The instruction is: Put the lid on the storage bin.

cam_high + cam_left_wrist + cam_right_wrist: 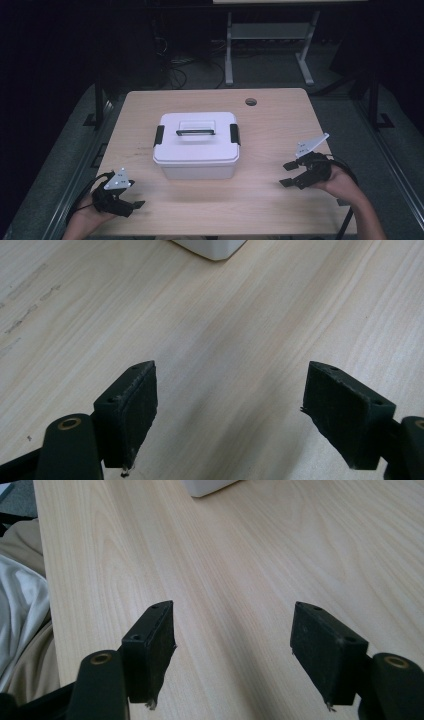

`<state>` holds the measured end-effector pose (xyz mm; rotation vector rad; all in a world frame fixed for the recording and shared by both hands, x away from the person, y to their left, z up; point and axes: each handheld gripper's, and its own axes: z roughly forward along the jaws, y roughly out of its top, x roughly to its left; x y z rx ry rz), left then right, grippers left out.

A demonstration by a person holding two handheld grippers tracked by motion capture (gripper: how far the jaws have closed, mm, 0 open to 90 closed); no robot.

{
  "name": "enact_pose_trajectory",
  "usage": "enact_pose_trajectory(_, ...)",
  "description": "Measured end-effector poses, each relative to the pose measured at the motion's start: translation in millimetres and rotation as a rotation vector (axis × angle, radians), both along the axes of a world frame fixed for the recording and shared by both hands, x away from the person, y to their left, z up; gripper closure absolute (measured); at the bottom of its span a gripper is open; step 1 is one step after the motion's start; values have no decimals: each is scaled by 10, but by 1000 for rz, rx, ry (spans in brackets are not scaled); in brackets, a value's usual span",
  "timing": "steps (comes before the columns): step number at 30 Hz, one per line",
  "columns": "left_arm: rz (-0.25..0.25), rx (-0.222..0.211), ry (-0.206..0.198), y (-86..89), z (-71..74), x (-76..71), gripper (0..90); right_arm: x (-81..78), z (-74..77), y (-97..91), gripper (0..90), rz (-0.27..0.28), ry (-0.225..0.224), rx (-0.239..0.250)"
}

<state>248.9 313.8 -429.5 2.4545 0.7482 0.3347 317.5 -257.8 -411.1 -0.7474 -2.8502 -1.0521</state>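
Jaws of the left gripper (pixel 131 199) stand wide apart with nothing between them, and in the left gripper view the two black pads (pixel 131 410) frame only bare wood. This gripper sits near the front left corner of the table (pixel 280 200), held in a hand (pixel 85 216) that comes in over the front edge, its grey three-cornered plate (pixel 119 179) on top and its cable looping off past the left edge. The right gripper (pixel 289 174) is likewise spread wide and empty; the right gripper view shows its pads (pixel 327 650) apart over plain wood grain, with light cloth beyond the table's edge at the left of that view. It is held in the other hand (pixel 340 180) near the right edge, towards the front right corner, tilted so its jaws point inward across the surface. Between the two grippers, and well apart from both, stands a white lidded box (pixel 196 145) at about the middle of the table, somewhat nearer the front edge than the back. Its lid is on, with a dark clasp (pixel 159 135) at each short side and a carrying handle (pixel 195 132) lying flat in a recess on top. A corner of the box (pixel 212 247) shows at the top of each gripper view. Near the back edge, right of centre, is a round cable hole (pixel 251 102).
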Motion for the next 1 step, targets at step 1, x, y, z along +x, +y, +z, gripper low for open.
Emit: enact_pose_trajectory(1, 0, -5, 0, 0, 1, 2, 216, -7, 5, 0, 334, -1, -1, -1)
